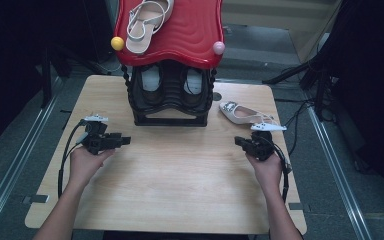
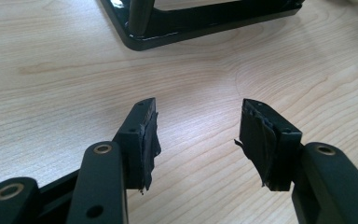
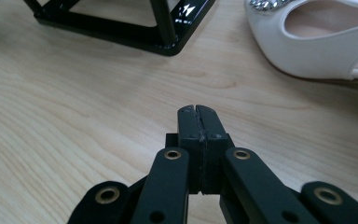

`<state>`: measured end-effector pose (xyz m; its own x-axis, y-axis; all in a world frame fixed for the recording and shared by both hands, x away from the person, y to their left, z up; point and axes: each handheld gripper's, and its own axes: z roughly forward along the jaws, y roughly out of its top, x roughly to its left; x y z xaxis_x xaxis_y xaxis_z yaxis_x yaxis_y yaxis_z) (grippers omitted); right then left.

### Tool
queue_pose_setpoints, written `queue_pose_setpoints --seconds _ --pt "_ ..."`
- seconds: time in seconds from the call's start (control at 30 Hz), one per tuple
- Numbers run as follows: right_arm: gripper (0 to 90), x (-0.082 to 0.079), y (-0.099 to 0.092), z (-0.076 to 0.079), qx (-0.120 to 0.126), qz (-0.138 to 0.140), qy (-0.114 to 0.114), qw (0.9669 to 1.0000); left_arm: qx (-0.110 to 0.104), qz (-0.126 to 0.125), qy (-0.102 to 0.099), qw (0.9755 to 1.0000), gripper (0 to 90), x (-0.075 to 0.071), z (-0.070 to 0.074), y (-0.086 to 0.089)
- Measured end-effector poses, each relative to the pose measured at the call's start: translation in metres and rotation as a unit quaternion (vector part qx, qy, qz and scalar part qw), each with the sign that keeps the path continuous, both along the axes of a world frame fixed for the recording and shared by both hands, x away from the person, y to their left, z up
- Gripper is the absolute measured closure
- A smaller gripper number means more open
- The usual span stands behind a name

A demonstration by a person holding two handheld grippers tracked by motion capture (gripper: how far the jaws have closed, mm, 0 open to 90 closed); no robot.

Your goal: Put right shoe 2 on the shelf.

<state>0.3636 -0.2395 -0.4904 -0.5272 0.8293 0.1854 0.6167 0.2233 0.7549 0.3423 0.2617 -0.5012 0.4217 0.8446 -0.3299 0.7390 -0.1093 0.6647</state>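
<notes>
The white shoe lies on its own on the light wooden table, to the right of the black shoe rack with the red top; grey floor surrounds the table. The right gripper is near the shoe but apart from it, its fingers pressed together on nothing. The left gripper has its fingers apart, empty.

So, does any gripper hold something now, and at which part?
Nothing is held. The left gripper is open over bare table; the right gripper is shut on nothing.
</notes>
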Motion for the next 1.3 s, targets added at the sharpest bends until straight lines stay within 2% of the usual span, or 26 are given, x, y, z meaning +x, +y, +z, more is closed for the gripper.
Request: queue_pose_setpoints --seconds 0.13,0.23,0.3,0.5,0.6,0.73,0.87,0.97,1.07,1.2,1.3 --pt "90.0 0.009 -0.007 0.005 0.016 -0.004 0.010 0.9998 0.004 -0.003 -0.004 1.0000 47.2 -0.001 0.001 -0.003" --pt "90.0 0.019 -0.014 0.012 0.001 -0.016 0.004 0.9999 0.010 -0.002 -0.004 0.9999 47.2 -0.001 0.000 -0.004" --pt "90.0 0.027 -0.019 0.018 0.001 -0.023 0.002 0.9997 0.017 -0.003 -0.007 0.9998 47.3 -0.001 0.001 -0.004" --pt "90.0 0.049 -0.030 0.037 -0.004 -0.041 -0.010 0.9991 0.010 -0.001 -0.010 0.9999 47.4 -0.001 0.001 -0.002" --pt "90.0 0.059 -0.038 0.049 0.003 -0.049 -0.018 0.9986 0.011 -0.002 -0.014 0.9998 47.4 -0.002 0.002 -0.003" --pt "90.0 0.072 -0.049 0.055 -0.007 -0.064 -0.019 0.9977 0.007 -0.006 -0.019 0.9998 47.4 -0.003 0.003 -0.004" --pt "90.0 0.084 -0.061 0.052 -0.015 -0.085 -0.015 0.9962 0.011 -0.004 -0.019 0.9998 47.5 -0.002 0.003 -0.003" --pt "90.0 0.090 -0.069 0.044 -0.017 -0.098 -0.007 0.9950 0.014 -0.001 -0.022 0.9997 47.6 -0.002 0.002 -0.003" --pt "90.0 0.091 -0.073 0.034 -0.026 -0.108 -0.003 0.9938 0.012 0.000 -0.022 0.9997 47.6 -0.002 0.002 -0.002" --pt "90.0 0.088 -0.076 0.021 -0.005 -0.109 0.013 0.9940 0.008 0.002 -0.024 0.9997 47.5 -0.002 0.004 0.001" --pt "90.0 0.085 -0.070 0.018 -0.022 -0.106 0.012 0.9940 0.004 0.006 -0.024 0.9997 47.5 -0.001 0.003 0.003"
